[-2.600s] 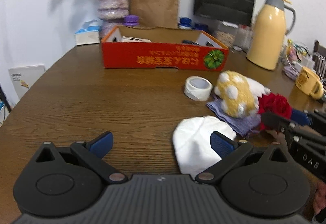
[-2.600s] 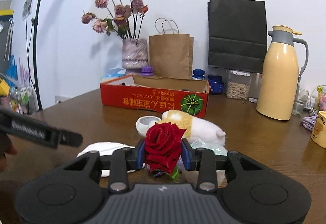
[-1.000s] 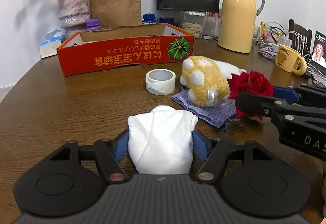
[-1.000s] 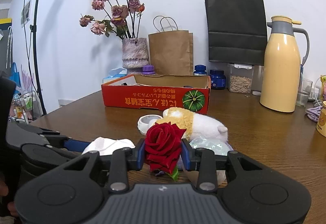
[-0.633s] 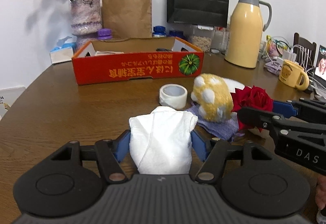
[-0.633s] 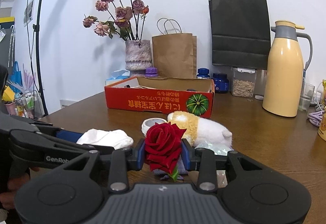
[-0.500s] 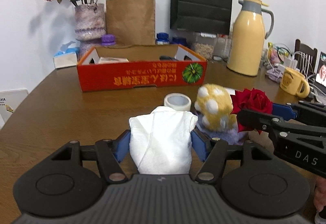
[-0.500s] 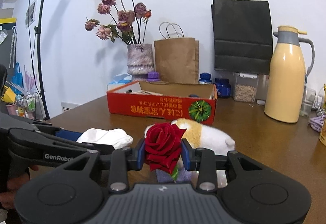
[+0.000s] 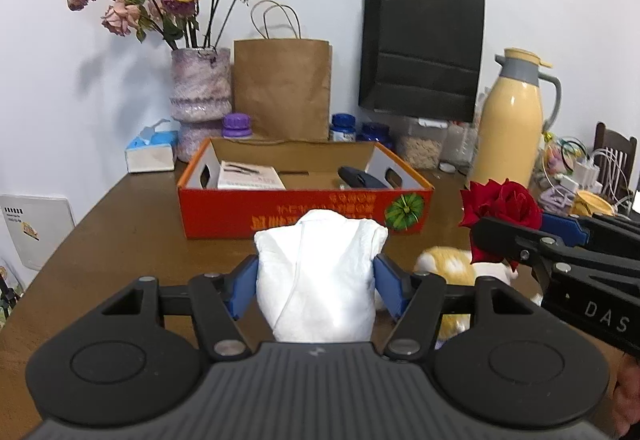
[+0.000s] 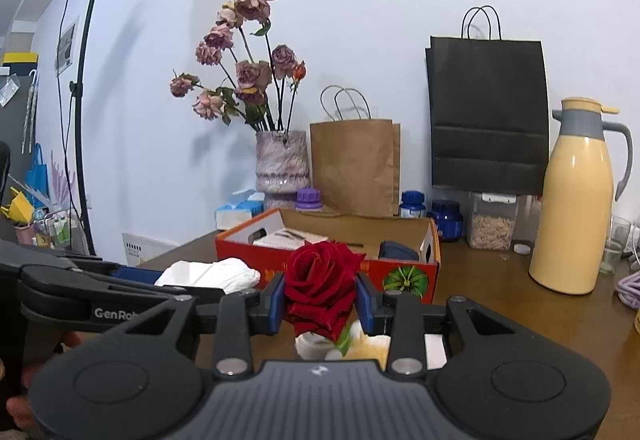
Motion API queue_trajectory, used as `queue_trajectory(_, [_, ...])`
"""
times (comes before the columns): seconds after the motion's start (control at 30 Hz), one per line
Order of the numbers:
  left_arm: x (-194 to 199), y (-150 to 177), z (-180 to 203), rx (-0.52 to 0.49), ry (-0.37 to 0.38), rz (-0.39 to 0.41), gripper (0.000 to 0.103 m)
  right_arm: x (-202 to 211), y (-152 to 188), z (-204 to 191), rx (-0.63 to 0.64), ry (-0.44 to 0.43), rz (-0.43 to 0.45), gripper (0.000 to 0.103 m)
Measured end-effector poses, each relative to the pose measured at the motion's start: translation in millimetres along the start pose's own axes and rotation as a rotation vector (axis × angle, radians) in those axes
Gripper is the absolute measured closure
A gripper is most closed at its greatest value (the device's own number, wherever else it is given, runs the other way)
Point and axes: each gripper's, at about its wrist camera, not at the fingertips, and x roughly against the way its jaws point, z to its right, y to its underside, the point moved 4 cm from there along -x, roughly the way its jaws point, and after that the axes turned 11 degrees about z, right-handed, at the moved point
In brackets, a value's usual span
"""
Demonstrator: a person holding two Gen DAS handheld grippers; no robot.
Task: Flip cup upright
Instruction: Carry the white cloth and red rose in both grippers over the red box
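Far left: your dried flowers (image 9: 172,0) stand in a mottled vase (image 9: 200,96) against the wall, with a tissue box (image 9: 151,156) just beside it.
Left gripper (image 9: 316,280): you hold it above the surface (image 9: 120,240), its blue pads (image 9: 240,286) pinching a white crumpled cup (image 9: 318,280) from both sides. The cup is clear of the surface, its closed rounded end pointing away from you; whether it is a paper cup or cloth you cannot tell.
Far middle: the red cardboard box (image 9: 304,212) sits open on the surface behind the cup, a brown paper bag (image 9: 282,88) and a black bag (image 9: 420,48) behind it at the wall.
Near middle: a yellow and white plush toy (image 9: 448,264) lies on the surface, partly hidden below your grippers.
Right gripper (image 10: 320,298): its pads are pressed onto a red rose (image 10: 320,280), held level beside the left gripper, right of the cup.
Far right: a cream thermos jug (image 9: 512,120) stands upright, a yellow mug (image 9: 592,202) near it.
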Motion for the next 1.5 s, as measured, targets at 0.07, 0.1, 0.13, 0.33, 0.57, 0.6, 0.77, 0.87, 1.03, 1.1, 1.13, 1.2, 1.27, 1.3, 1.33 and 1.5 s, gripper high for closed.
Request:
queue_trajectory(0.07, [-2.9, -5.7, -1.8, 0.003, -0.004, 0.007, 0.041, -5.4, -4.5, -1.0, -0.001, 0.001, 0.004, 0.068])
queue_trajectory(0.1, [-5.2, -9.3, -2.6, 0.003, -0.008, 0.011, 0.041, -8.7, -6.4, -1.3, -0.001, 0.002, 0.004, 0.068])
queue_trajectory(0.13, [-7.0, -12.3, -3.2, 0.004, -0.011, 0.016, 0.041, -11.6, -7.8, -1.5, -0.001, 0.003, 0.003, 0.068])
queue_trajectory(0.33, [-22.5, -30.3, -8.9, 0.008, -0.032, 0.032, 0.041, -31.4, -16.2, -0.5, -0.007, 0.010, -0.015, 0.068])
queue_trajectory(0.57, [-43.8, -51.5, -18.3, 0.027, -0.057, 0.051, 0.041, -59.6, -32.7, 4.2, -0.030, 0.009, -0.036, 0.068])
queue_trajectory(0.6, [-47.5, -54.3, -20.1, 0.032, -0.060, 0.052, 0.041, -64.1, -34.9, 4.5, -0.036, 0.007, -0.041, 0.068])
queue_trajectory(0.77, [-65.2, -65.6, -27.2, 0.043, -0.073, 0.057, 0.041, -87.6, -46.8, 7.1, -0.063, 0.001, -0.063, 0.068])
queue_trajectory(0.87, [-77.9, -72.4, -31.5, 0.047, -0.084, 0.061, 0.041, -101.7, -51.9, 8.8, -0.072, 0.004, -0.079, 0.068])
queue_trajectory(1.03, [-97.5, -82.2, -37.4, 0.060, -0.101, 0.073, 0.041, -128.0, -60.5, 10.8, -0.066, 0.011, -0.105, 0.068])
queue_trajectory(1.1, [-105.3, -84.8, -39.7, 0.061, -0.107, 0.076, 0.041, -138.7, -63.4, 12.5, -0.066, 0.017, -0.116, 0.068])
queue_trajectory(1.13, [-110.0, -85.6, -41.2, 0.066, -0.108, 0.074, 0.041, -144.3, -64.6, 13.3, -0.066, 0.018, -0.122, 0.068])
queue_trajectory(1.2, [-118.4, -86.7, -43.9, 0.075, -0.110, 0.070, 0.041, -156.0, -66.0, 14.7, -0.059, 0.022, -0.138, 0.068])
queue_trajectory(1.27, [-126.3, -86.7, -46.7, 0.081, -0.113, 0.064, 0.041, -166.8, -66.7, 15.0, -0.042, 0.030, -0.150, 0.068])
queue_trajectory(1.3, [-131.4, -87.0, -48.6, 0.085, -0.115, 0.060, 0.041, -171.6, -66.5, 15.3, -0.035, 0.033, -0.155, 0.068])
queue_trajectory(1.33, [-136.1, -87.3, -50.4, 0.088, -0.117, 0.056, 0.041, -177.7, -66.7, 15.5, -0.031, 0.035, -0.163, 0.068])
queue_trajectory(1.5, [-157.9, -89.6, -60.4, 0.098, -0.129, 0.045, 0.041, -205.2, -65.1, 17.1, 0.006, 0.051, -0.194, 0.068])
